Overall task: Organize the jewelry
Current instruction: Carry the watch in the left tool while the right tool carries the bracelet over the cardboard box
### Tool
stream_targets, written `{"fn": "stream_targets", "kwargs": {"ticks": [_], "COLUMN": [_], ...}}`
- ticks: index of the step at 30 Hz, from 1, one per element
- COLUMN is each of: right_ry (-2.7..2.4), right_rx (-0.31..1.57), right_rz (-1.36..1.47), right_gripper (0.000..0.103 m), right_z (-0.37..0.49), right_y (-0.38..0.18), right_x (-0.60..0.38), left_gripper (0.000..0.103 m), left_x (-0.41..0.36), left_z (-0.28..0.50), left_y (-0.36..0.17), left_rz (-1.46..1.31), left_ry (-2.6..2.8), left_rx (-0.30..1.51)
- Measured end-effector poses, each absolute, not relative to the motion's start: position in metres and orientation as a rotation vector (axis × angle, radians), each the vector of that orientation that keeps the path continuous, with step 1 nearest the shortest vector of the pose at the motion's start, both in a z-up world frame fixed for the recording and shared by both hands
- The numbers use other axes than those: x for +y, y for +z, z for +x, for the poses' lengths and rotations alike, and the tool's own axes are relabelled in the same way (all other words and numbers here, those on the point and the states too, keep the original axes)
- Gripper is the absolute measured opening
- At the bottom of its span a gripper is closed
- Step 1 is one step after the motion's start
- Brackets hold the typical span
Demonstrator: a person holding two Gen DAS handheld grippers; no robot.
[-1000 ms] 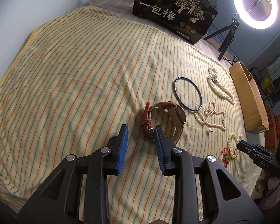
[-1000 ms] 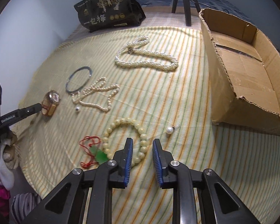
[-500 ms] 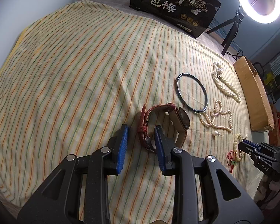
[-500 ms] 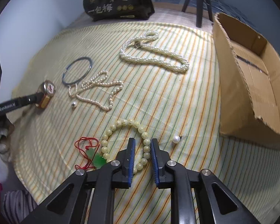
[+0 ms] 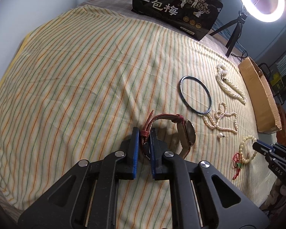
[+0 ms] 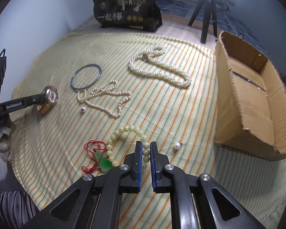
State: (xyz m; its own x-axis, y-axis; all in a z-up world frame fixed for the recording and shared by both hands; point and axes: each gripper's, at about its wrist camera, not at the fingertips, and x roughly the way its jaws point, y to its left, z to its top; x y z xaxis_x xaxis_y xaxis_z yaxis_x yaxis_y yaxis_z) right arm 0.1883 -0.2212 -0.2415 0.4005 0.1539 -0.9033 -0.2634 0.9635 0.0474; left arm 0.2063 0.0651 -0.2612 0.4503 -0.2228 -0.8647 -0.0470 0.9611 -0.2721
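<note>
- My left claw (image 5: 143,139) is almost shut and pinches the red strap of the watch (image 5: 187,135) on the striped bed (image 5: 76,87).
- My right claw (image 6: 146,148) is almost shut and pinches the bead bracelet (image 6: 124,131) at the near edge.
- The cardboard box (image 6: 257,103) sits to the right.

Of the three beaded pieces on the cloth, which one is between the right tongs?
The pale yellow-green bead bracelet, nearest the camera; the right tongs close on it. Both white pearl strands lie farther away, untouched.
</note>
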Motion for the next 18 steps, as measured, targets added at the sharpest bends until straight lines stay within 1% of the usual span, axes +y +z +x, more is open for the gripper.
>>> {"fn": "stream_targets", "kwargs": {"ticks": [10,18], "right_ry": [0.258,0.236], "right_rx": [1.041,0.978], "right_rz": [-0.080,-0.057], "right_gripper": [0.005,0.005], "right_z": [0.174,0.165], "right_y": [-0.208,-0.181], "right_x": [-0.236,-0.256], "left_gripper": [0.008,0.008], "left_x": [0.059,0.036], "left_z": [0.187,0.179], "left_y": [-0.237,-0.208], "left_rz": [-0.259,-0.239], "left_ry": [-0.131,-0.179], "left_rx": [1.059,1.016]}}
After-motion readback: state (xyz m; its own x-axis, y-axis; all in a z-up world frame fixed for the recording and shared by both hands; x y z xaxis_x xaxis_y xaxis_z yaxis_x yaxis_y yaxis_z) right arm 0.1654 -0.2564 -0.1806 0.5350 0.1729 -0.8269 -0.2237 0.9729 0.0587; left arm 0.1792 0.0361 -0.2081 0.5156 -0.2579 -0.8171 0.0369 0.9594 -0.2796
